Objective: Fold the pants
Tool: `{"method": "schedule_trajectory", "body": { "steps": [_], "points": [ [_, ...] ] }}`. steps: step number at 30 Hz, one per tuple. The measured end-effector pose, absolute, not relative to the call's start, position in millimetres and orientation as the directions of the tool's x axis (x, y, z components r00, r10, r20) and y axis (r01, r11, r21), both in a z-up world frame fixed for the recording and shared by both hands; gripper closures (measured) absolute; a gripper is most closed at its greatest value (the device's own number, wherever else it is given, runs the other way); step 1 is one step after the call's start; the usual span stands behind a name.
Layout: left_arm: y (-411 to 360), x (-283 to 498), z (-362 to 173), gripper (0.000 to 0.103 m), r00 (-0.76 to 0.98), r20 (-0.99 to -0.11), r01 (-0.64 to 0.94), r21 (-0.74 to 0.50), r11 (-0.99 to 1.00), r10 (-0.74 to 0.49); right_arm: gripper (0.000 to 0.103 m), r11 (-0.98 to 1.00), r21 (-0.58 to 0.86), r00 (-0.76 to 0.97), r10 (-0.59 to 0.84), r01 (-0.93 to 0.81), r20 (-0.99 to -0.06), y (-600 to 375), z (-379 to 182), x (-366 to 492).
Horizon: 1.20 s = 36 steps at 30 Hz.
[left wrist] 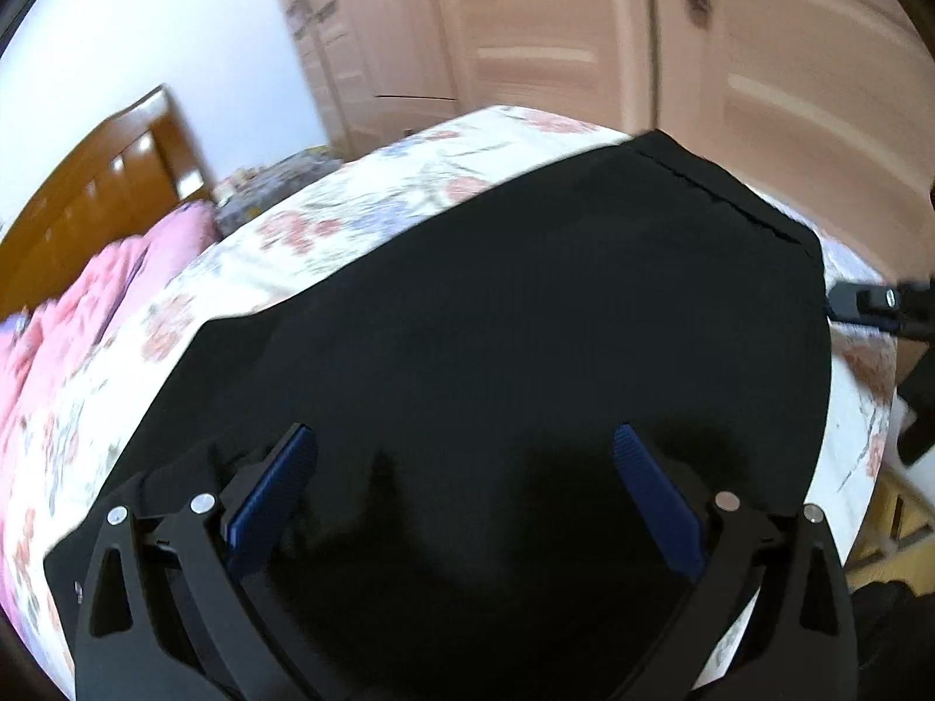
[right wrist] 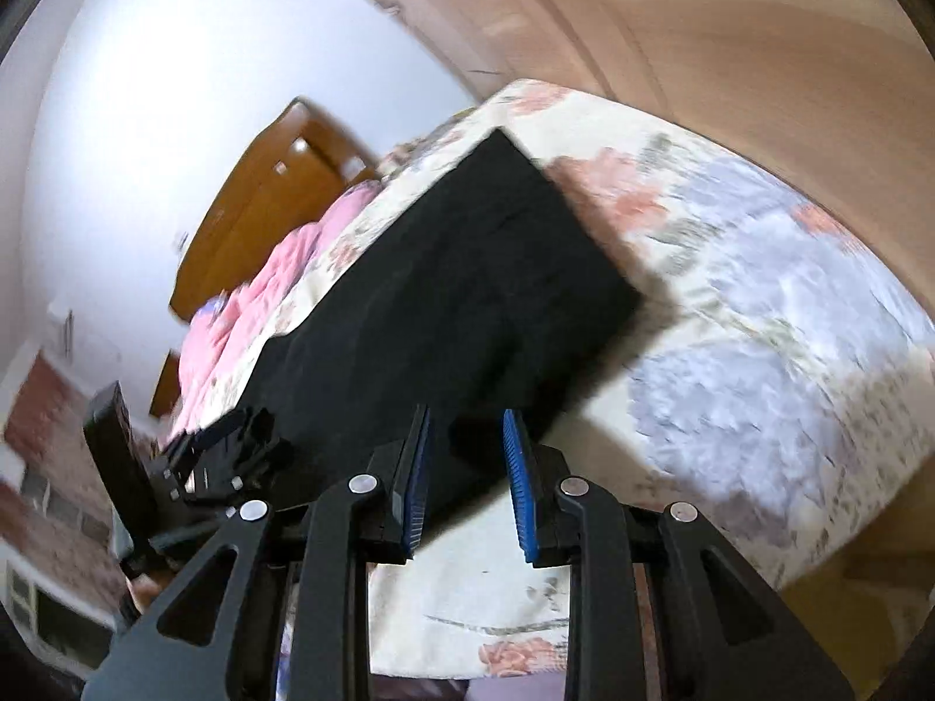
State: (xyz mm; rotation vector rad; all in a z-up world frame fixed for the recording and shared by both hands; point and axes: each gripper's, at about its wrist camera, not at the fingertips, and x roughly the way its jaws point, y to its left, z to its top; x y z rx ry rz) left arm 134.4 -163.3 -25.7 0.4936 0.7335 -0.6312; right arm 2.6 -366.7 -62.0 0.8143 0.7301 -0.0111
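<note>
Black pants (left wrist: pixel 497 321) lie flat in a folded block on the floral bed sheet (left wrist: pixel 327 222). My left gripper (left wrist: pixel 464 438) is wide open above the near part of the pants, holding nothing. In the right wrist view the pants (right wrist: pixel 456 292) stretch away toward the headboard. My right gripper (right wrist: pixel 466 420) is open with a narrower gap, just at the near right corner of the pants, nothing between the blue pads (right wrist: pixel 517 467). The right gripper shows at the right edge of the left wrist view (left wrist: pixel 865 304); the left gripper shows at lower left of the right wrist view (right wrist: pixel 222 455).
A pink quilt (left wrist: pixel 64 315) is bunched at the bed's head by a wooden headboard (left wrist: pixel 99 193). Pale wooden wardrobe doors (left wrist: pixel 584 29) stand behind the bed. The bed's edge (right wrist: pixel 467 642) is close below the right gripper.
</note>
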Motion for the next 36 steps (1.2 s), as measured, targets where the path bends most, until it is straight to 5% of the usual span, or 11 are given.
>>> {"method": "schedule_trajectory", "body": {
  "steps": [4, 15, 19, 28, 36],
  "points": [
    [-170, 137, -39, 0.002, 0.553, -0.760, 0.701, 0.202, 0.684, -0.341, 0.078, 0.665, 0.663, 0.699, 0.291, 0.344, -0.654, -369, -78, 19],
    [-156, 155, -50, 0.002, 0.466, -0.789, 0.683, 0.033, 0.729, -0.400, 0.071, 0.559, 0.763, 0.757, 0.331, 0.324, -0.563, -382, -87, 22],
    [-155, 156, -47, 0.003, 0.439, -0.792, 0.694, -0.001, 0.720, -0.424, 0.084, 0.688, 0.673, 0.795, 0.233, 0.272, -0.560, -367, -69, 8],
    [-214, 173, 41, 0.002, 0.238, -0.730, 0.796, -0.230, 0.559, -0.640, 0.086, 0.827, 0.524, 0.834, 0.135, 0.203, -0.536, -340, -42, 5],
    [-371, 162, 15, 0.002, 0.018, -0.911, 0.925, -0.141, 0.353, -0.413, 0.086, 0.820, 0.540, 0.858, 0.130, 0.189, -0.498, -338, -47, -1]
  ]
}}
